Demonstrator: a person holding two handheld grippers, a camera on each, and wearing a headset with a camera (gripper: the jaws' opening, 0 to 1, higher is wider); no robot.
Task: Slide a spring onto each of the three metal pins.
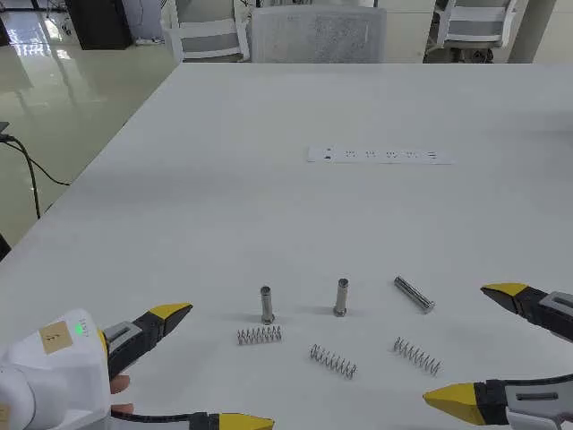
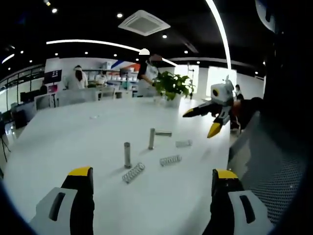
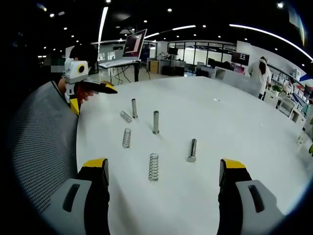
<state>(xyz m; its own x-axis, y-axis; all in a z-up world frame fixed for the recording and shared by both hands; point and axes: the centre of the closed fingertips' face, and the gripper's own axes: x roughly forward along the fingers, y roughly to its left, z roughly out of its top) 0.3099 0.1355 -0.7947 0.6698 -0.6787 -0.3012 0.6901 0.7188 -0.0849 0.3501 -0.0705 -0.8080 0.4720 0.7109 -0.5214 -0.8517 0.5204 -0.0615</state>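
Note:
On the white table [image 1: 295, 215] two metal pins stand upright, the left pin [image 1: 267, 305] [image 2: 127, 154] [image 3: 134, 108] and the middle pin [image 1: 341, 296] [image 2: 151, 138] [image 3: 155, 122]. A third pin [image 1: 414, 294] [image 2: 163, 133] [image 3: 192, 150] lies on its side at the right. Three springs lie loose in front of them: left spring [image 1: 259, 335] [image 2: 133, 172], middle spring [image 1: 333, 361] [image 2: 170, 160] [image 3: 126, 137], right spring [image 1: 416, 356] [image 3: 153, 166]. My left gripper [image 1: 210, 367] [image 2: 152, 172] is open near the left spring. My right gripper [image 1: 467, 345] [image 3: 164, 164] is open beside the right spring. Neither holds anything.
A white power strip [image 1: 379, 155] lies flat farther back on the table. Grey mesh chairs [image 1: 315, 34] stand at the far edge. A cable [image 1: 31, 175] hangs off the left side over the glossy floor. People stand at distant desks [image 2: 78, 77].

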